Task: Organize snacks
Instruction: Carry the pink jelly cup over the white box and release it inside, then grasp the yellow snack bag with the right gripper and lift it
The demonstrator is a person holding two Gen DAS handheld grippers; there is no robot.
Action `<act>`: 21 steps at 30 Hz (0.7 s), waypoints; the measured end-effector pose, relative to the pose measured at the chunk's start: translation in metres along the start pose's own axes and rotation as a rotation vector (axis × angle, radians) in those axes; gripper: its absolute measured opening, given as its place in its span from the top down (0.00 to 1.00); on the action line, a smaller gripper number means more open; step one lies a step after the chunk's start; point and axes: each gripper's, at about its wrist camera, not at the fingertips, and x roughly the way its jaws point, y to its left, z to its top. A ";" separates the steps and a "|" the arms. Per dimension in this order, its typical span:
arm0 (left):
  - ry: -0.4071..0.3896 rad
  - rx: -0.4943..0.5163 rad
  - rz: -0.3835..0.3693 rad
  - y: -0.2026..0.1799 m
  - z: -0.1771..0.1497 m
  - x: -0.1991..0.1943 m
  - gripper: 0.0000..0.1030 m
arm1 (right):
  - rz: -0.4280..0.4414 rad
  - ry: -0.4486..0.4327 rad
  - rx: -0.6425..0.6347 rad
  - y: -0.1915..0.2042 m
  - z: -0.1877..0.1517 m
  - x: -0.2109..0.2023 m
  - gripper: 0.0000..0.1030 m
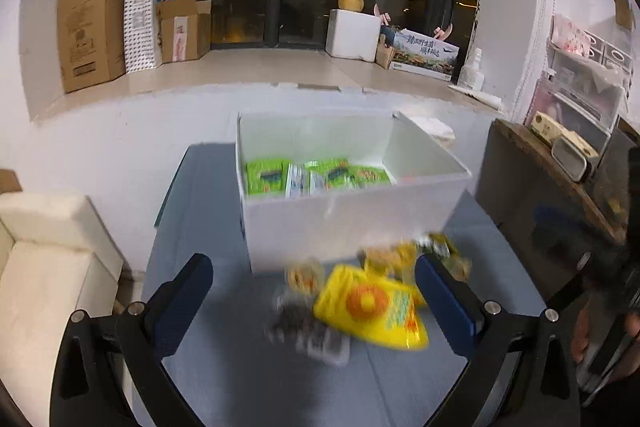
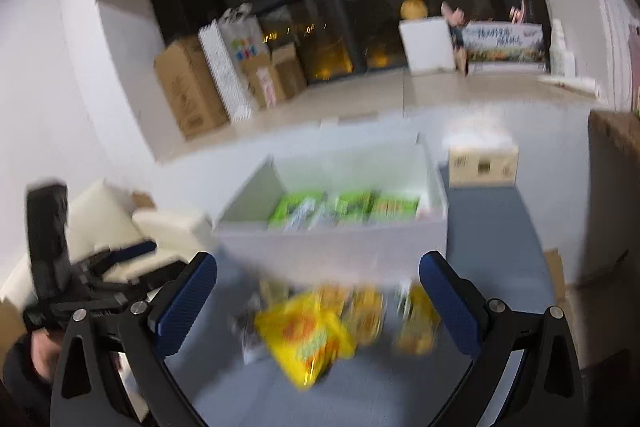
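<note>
snack pile on the blue table [image 1: 224,367], fronting the white foam box [image 1: 344,231]: large yellow foil snack bag [image 1: 370,309] looks light, soft, slippery; pinch an edge seam. left gripper [image 1: 314,291] and right gripper [image 2: 318,293] both spread wide, holding nothing.

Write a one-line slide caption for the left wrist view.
Open left gripper hovers over a pile of snacks led by a yellow bag, before a white box holding green packets.

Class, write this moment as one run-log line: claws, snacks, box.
left claw: open, empty | right claw: open, empty | yellow snack bag: on table | white box: holds green packets
</note>
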 end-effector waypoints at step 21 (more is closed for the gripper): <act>0.041 -0.076 -0.022 -0.001 -0.093 -0.043 0.00 | -0.014 0.249 -0.004 0.002 -0.073 0.105 0.00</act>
